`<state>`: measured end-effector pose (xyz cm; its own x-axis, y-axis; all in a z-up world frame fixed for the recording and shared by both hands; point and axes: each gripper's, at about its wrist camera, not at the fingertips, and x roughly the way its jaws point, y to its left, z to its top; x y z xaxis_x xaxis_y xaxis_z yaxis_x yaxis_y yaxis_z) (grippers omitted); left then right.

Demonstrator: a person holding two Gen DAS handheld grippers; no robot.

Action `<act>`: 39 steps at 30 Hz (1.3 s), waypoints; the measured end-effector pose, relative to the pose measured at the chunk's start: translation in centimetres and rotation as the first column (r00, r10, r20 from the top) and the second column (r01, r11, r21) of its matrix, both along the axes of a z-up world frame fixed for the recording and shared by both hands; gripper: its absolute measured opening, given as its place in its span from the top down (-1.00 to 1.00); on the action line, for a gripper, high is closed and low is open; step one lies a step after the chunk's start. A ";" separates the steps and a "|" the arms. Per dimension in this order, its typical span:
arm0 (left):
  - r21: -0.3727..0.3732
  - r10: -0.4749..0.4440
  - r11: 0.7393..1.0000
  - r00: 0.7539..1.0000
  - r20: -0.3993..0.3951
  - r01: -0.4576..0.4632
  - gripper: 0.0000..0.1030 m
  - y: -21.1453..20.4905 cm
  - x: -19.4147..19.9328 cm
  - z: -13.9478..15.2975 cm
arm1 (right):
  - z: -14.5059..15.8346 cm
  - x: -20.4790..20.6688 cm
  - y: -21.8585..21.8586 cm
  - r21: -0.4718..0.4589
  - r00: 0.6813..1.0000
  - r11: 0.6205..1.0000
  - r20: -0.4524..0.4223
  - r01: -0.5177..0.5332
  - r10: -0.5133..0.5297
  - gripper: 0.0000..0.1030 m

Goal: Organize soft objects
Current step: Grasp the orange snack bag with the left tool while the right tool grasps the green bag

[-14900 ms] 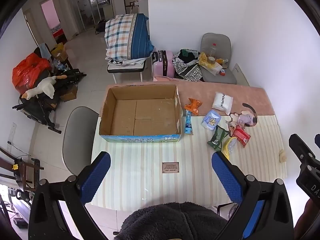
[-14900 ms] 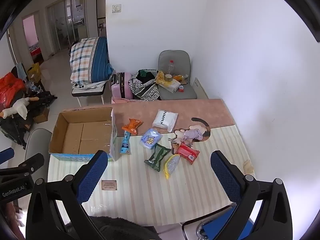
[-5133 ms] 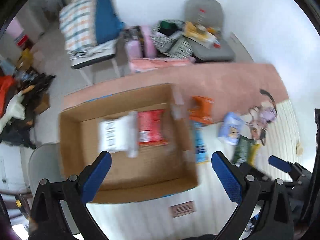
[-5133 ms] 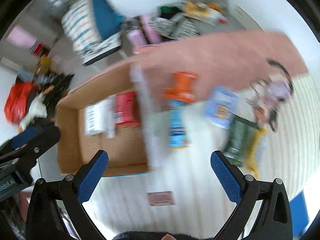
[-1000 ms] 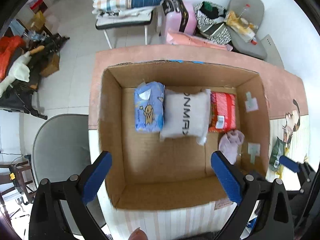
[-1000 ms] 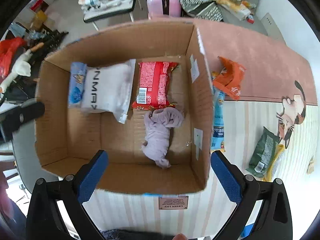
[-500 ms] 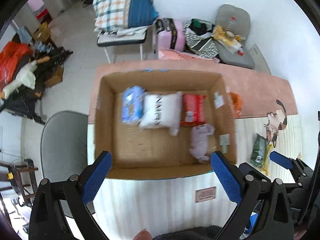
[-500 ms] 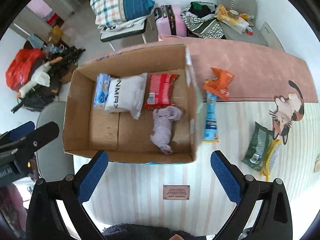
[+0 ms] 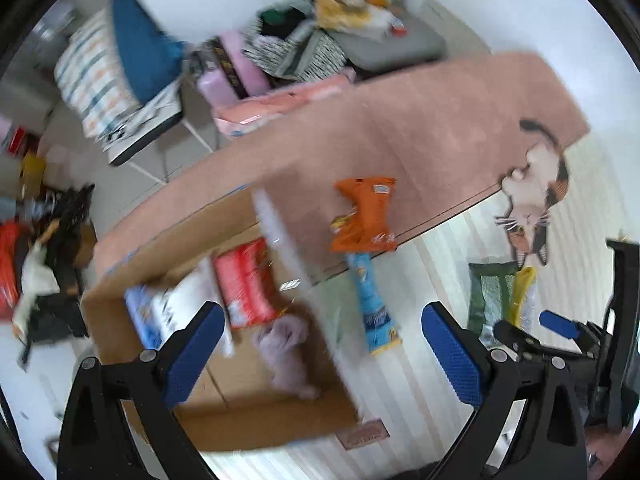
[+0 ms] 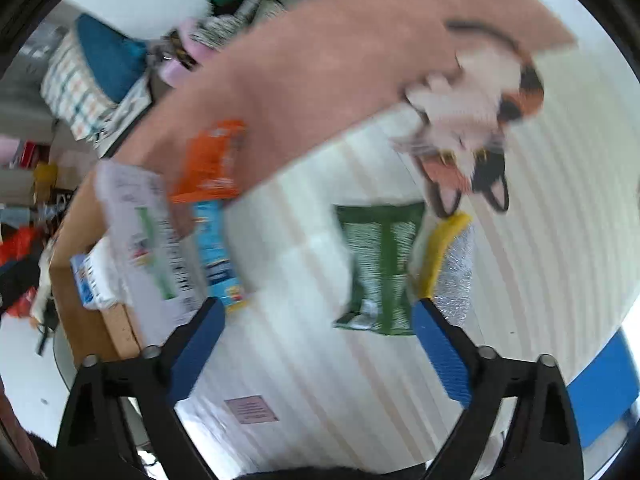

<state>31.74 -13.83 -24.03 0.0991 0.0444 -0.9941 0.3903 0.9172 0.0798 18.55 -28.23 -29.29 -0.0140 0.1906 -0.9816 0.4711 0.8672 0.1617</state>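
Observation:
The cardboard box sits on the table at the left and holds a red pack, a white pack, a blue tissue pack and a lilac soft toy. On the table to its right lie an orange bag, a blue tube pack, a green pack and a yellow-silver pack. My left gripper is open and empty above the box's right edge. My right gripper is open and empty just in front of the green pack. Both views are blurred.
The table has a striped cloth and a pink mat with a cat picture. A small label card lies near the front edge. Chairs, a pink suitcase and clutter stand behind the table.
Both grippers have swung right, away from over the box. The right gripper has dropped closer to the table, towards the green and yellow packs. The box contents have not changed.

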 end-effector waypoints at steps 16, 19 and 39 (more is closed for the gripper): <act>0.147 -0.044 0.985 0.952 -0.302 0.092 -0.55 -8.0 7.7 -16.2 | -8.7 0.9 -2.8 0.047 0.985 0.998 -0.168 -0.030 0.038 0.09; 0.174 -0.052 0.978 0.941 -0.334 0.115 -0.55 -8.3 7.8 -17.7 | -10.1 0.8 -2.5 0.040 0.975 0.998 -0.213 -0.053 0.060 0.10; -0.108 0.041 0.992 0.984 -0.171 -0.061 0.34 -1.2 3.7 -4.9 | -0.7 2.2 2.5 0.016 0.986 0.986 -0.004 -0.168 0.168 0.42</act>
